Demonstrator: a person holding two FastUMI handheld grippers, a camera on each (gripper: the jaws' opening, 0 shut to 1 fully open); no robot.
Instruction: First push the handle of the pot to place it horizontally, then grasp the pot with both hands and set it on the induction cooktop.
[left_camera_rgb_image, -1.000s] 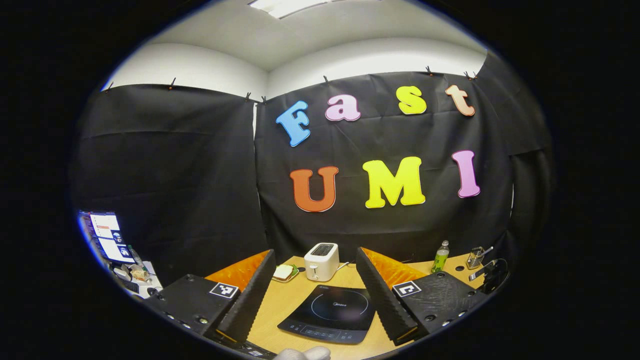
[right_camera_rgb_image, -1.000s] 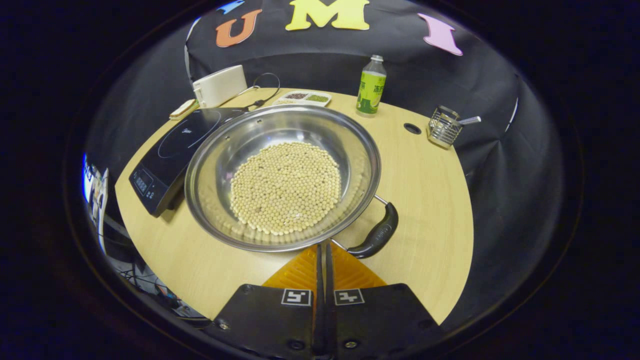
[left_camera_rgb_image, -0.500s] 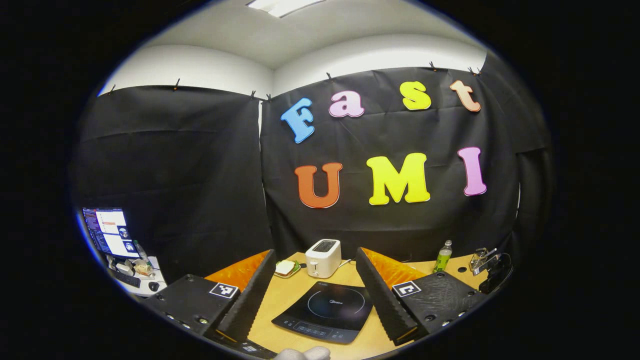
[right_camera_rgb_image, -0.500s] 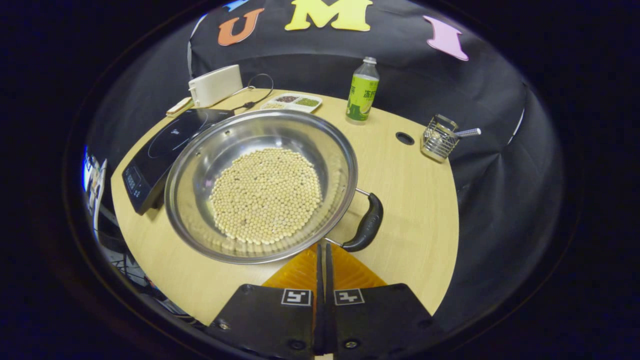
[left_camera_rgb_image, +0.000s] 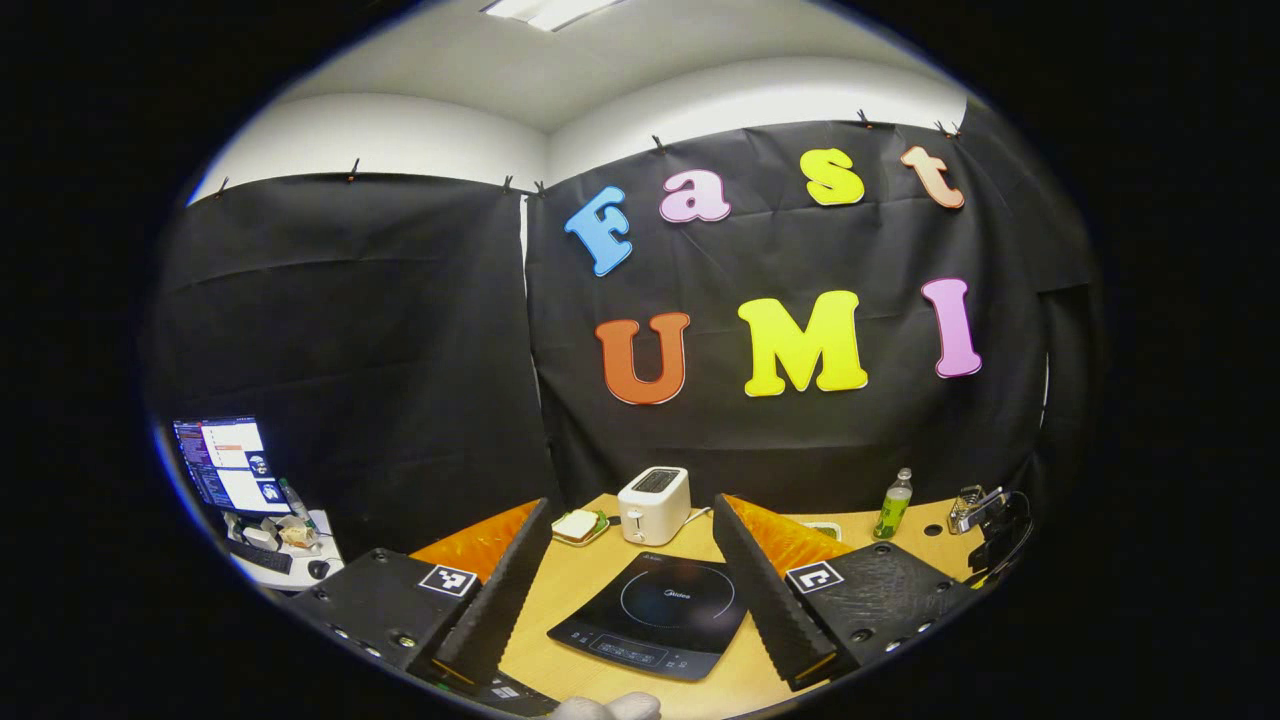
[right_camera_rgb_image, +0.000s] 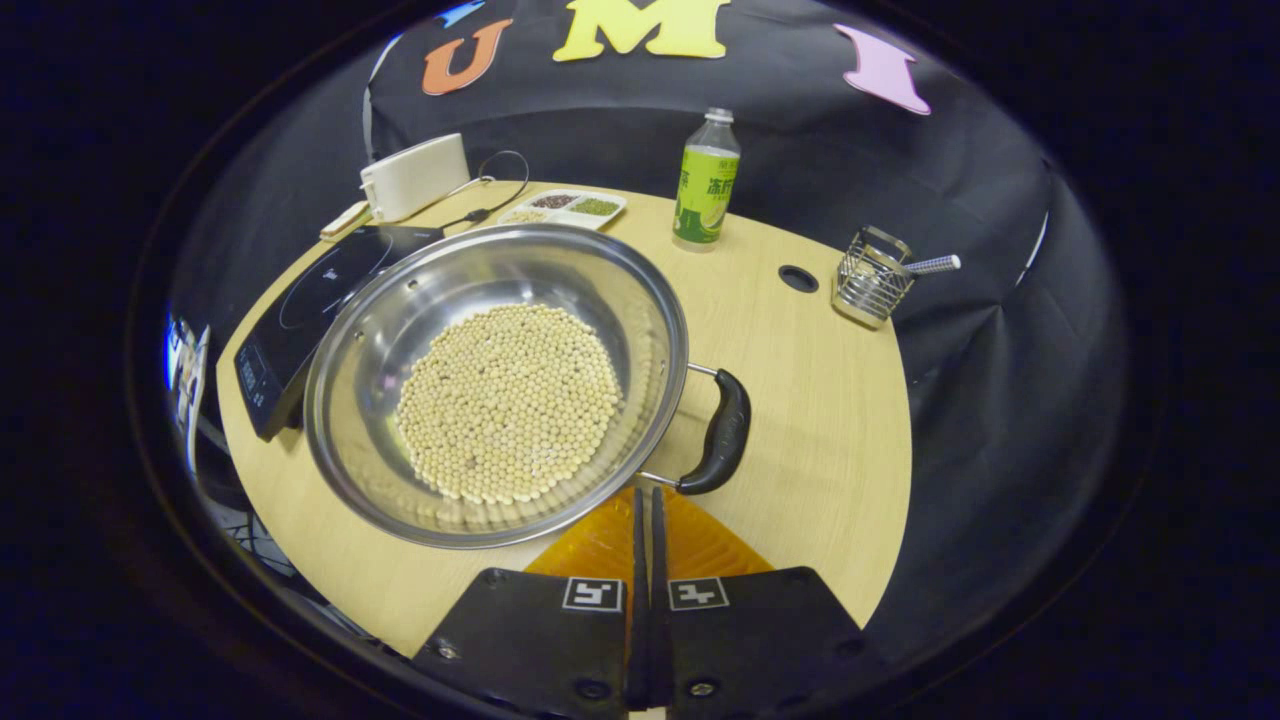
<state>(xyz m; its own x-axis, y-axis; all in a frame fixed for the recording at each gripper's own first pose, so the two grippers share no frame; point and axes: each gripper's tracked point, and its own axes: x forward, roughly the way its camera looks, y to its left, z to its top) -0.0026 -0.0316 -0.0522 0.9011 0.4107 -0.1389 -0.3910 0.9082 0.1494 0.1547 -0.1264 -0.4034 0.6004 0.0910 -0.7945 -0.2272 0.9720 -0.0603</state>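
Observation:
A steel pot (right_camera_rgb_image: 560, 270) with a layer of pale beans (right_camera_rgb_image: 505, 400) stands on the wooden table (right_camera_rgb_image: 800, 400) in the right gripper view. Its black handle (right_camera_rgb_image: 722, 432) juts out on the pot's right side. My right gripper (right_camera_rgb_image: 645, 497) is shut with nothing in it, and its tips sit at the pot's near rim, just left of the handle's lower end. The black induction cooktop (right_camera_rgb_image: 290, 310) lies left of the pot, partly hidden behind it. In the left gripper view my left gripper (left_camera_rgb_image: 630, 508) hangs open above the cooktop (left_camera_rgb_image: 660, 610).
At the table's far side stand a white toaster (right_camera_rgb_image: 415, 175), a divided tray of grains (right_camera_rgb_image: 560, 207) and a green bottle (right_camera_rgb_image: 705, 180). A wire basket (right_camera_rgb_image: 872, 275) stands at the right edge. A monitor (left_camera_rgb_image: 232, 465) stands off the table to the left.
The pot has turned and slid left in the right gripper view, and its handle swung from the lower right up to the pot's right side. The left gripper view shifted slightly.

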